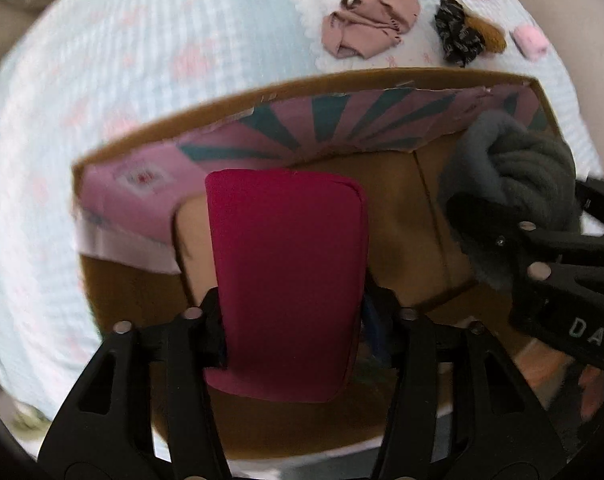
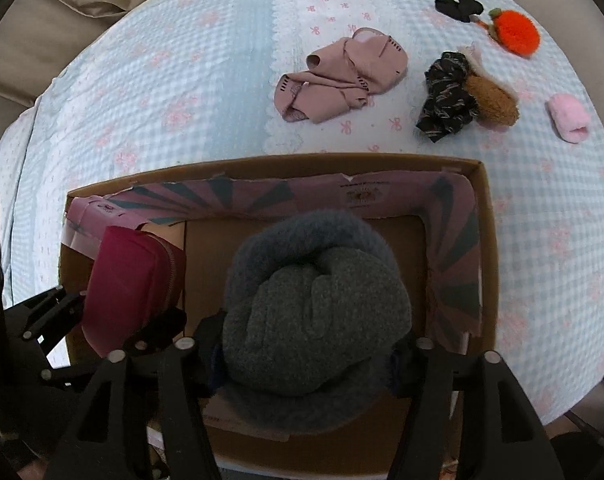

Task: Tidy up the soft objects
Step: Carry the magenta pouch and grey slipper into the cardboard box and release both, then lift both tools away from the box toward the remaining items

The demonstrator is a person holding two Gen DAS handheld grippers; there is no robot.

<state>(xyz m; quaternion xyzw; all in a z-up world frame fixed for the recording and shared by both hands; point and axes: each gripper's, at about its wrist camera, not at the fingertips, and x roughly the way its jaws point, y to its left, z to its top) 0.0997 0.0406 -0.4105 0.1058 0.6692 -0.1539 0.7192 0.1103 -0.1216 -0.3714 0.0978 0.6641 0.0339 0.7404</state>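
Note:
My left gripper is shut on a dark red zip pouch and holds it over the left part of an open cardboard box. The pouch also shows in the right wrist view. My right gripper is shut on a rolled grey fleece bundle over the middle of the box. In the left wrist view the bundle and right gripper sit at the right.
Beyond the box, on the light blue checked cloth, lie a pink crumpled garment, a dark patterned scrunchie, a brown plush, a pink fluffy slipper, an orange pompom and a black item.

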